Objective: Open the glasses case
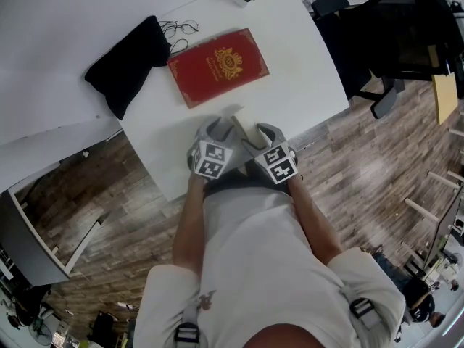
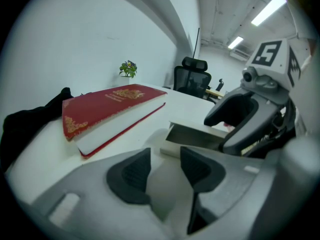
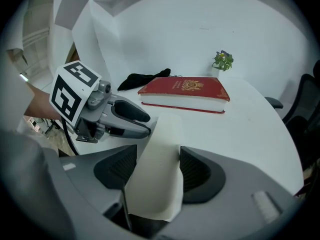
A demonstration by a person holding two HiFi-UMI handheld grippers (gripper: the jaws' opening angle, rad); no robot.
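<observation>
Though ajar, glasses case [image 3: 161,134] inside right claw [image 3: 156,170]

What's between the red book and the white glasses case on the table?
Nothing: just a bare stretch of white table separates the red book from the glasses case. The head view shows it best, and the right gripper view agrees.

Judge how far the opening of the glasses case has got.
Done: both tongs are at the glasses case near the table edge. In hand: left tongs grip the case, right tongs hold its white flap, which looks partly lifted. Remaining: folding it fully open.
</observation>
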